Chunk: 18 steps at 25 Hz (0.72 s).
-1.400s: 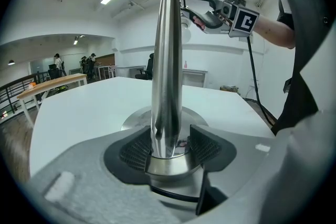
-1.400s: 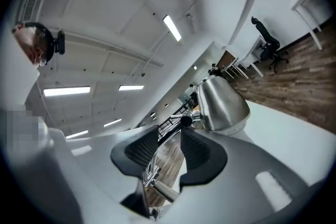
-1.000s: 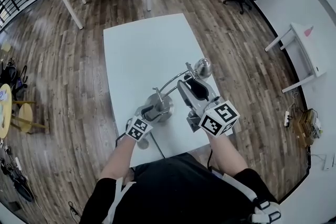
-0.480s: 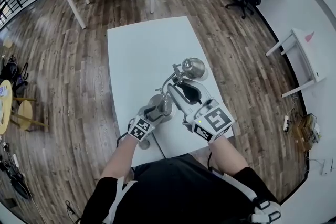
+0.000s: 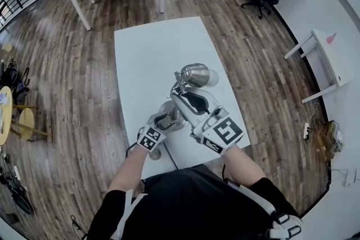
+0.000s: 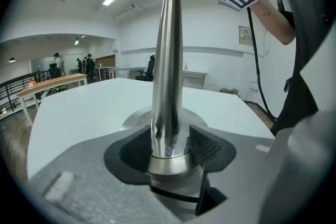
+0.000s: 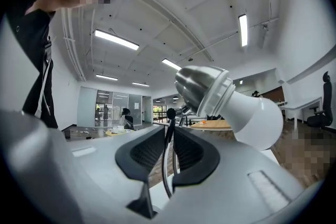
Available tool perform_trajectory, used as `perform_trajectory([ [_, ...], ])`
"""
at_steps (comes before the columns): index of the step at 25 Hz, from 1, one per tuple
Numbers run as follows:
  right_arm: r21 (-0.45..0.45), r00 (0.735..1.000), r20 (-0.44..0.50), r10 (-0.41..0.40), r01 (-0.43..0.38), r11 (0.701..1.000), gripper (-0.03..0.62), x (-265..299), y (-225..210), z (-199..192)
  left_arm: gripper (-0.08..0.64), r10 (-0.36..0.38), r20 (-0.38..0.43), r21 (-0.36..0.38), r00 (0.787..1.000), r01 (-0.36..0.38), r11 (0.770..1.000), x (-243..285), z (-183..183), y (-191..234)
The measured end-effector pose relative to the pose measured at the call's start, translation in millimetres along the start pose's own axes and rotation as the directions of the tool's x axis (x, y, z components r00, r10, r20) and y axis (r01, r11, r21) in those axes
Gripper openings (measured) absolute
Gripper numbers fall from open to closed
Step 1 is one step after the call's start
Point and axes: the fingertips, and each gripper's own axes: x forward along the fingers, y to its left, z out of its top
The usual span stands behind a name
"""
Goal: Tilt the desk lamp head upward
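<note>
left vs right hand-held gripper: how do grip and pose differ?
The left hand-held gripper clamps the thick lamp post near its base; the right hand-held gripper has just been closing on the thin lamp arm. Left sits low by the table; right is higher, beside the lamp head. Both hold the same lamp.

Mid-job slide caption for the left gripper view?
Left gripper clamped on the chrome lamp post just above its round base on the white table.

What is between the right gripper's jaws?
A thin lamp rod; the right gripper has just been closing its jaws on it, as the right gripper view shows.
</note>
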Motion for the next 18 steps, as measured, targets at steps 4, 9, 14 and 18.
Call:
perform_trajectory([
  [4,-0.01,1.0,-0.005,0.006,-0.006,1.0,0.051,1,2,-1,0.235,-0.007,-0.001,0.003,1.0,0.007,1.0,1,0,-1],
  [9,-0.028,1.0,-0.006,0.018,-0.018,0.999,0.049,1,5,-2,0.235,-0.007,0.004,0.002,1.0,0.007,1.0,2,1,-2],
  [14,-0.016,0.999,-0.006,0.036,-0.036,0.999,0.043,4,13,-3,0.235,-0.01,0.009,0.0,1.0,0.01,1.0,1,0,-3],
  [18,-0.003,0.998,-0.002,0.056,-0.056,0.998,0.034,6,19,-6,0.235,-0.011,0.011,0.003,1.0,0.011,1.0,2,0,-4],
])
